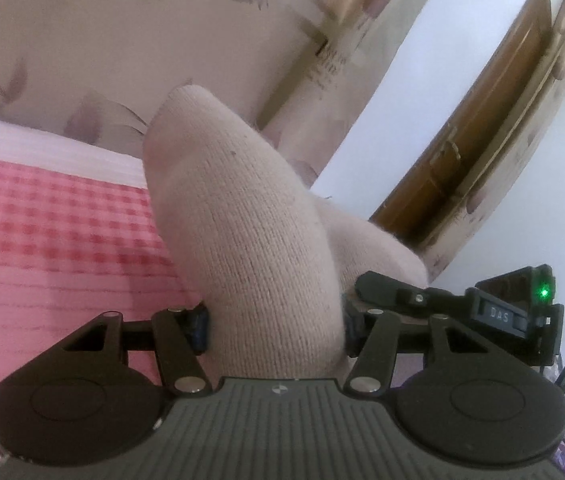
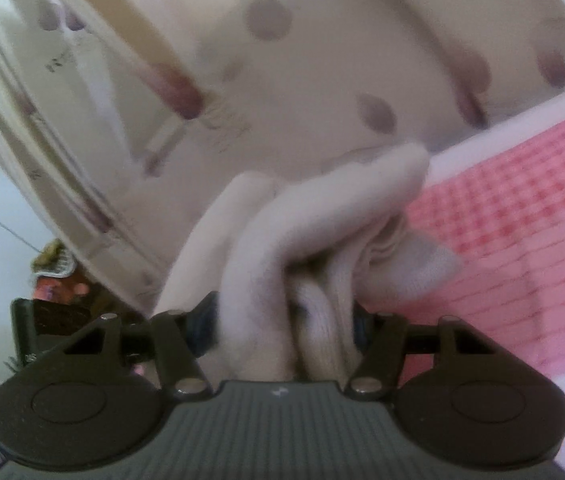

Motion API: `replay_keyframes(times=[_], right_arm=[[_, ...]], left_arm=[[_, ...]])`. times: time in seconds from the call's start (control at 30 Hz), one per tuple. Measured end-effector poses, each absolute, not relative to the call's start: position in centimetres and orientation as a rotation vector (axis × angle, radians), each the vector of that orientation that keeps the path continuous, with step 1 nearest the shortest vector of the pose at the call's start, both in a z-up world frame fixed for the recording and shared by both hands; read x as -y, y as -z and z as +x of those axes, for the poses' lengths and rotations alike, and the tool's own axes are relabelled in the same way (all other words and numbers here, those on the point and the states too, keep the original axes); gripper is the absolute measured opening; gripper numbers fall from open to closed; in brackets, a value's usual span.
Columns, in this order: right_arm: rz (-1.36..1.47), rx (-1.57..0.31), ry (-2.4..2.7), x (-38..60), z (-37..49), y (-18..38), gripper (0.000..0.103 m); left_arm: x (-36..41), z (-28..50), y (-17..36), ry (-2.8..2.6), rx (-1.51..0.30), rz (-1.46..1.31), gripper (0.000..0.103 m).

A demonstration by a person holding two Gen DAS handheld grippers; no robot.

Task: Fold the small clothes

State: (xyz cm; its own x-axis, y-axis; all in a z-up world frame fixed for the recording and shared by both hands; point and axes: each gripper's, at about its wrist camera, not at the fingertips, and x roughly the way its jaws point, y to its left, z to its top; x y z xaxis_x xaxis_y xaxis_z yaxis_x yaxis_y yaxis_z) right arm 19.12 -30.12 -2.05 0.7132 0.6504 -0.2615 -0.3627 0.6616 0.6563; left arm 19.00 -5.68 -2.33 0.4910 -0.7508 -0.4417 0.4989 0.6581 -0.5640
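Note:
A pale pink-beige knit garment (image 1: 242,220) fills the middle of the left wrist view. My left gripper (image 1: 276,320) is shut on it, and the cloth stands up in a rounded hump between the jaws. In the right wrist view the same knit cloth (image 2: 282,248) is bunched in several thick folds. My right gripper (image 2: 286,320) is shut on that bunch. Both grippers hold the cloth above a pink checked bed cover (image 1: 42,220), which also shows in the right wrist view (image 2: 522,208). The other gripper (image 1: 482,312) sits close at the right of the left wrist view.
A patterned cream wall (image 1: 102,40) stands behind the bed. A brown wooden door (image 1: 482,128) is at the right of the left wrist view. Clutter (image 2: 54,276) lies low at the left of the right wrist view.

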Motion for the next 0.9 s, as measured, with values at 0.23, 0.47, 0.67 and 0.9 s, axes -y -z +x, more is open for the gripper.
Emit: replay_keyframes(times=[0.23, 0.47, 0.67, 0.9], right_arm=[[0.638, -0.517, -0.66, 26.2, 15.3, 2.0, 0.063], [0.657, -0.579, -0.63, 23.8, 13.9, 5.3, 0.063], [0.511, -0.602, -0.459, 22.9, 12.8, 7.8, 0.064], [0.177, -0.392, -0.33, 20.6, 7.4, 4.6, 0.082]], left_arm=[[1.0, 15.2, 1.1, 0.715, -0.739, -0.409, 0.057], [-2.2, 13.0, 4.6, 0.633, -0.777, -0.383, 0.057], [-4.0, 11.7, 6.9, 0.516, -0.732, -0.309, 0.083], [-3.1, 7.6, 2.8, 0.369, -0.506, -0.111, 0.103]])
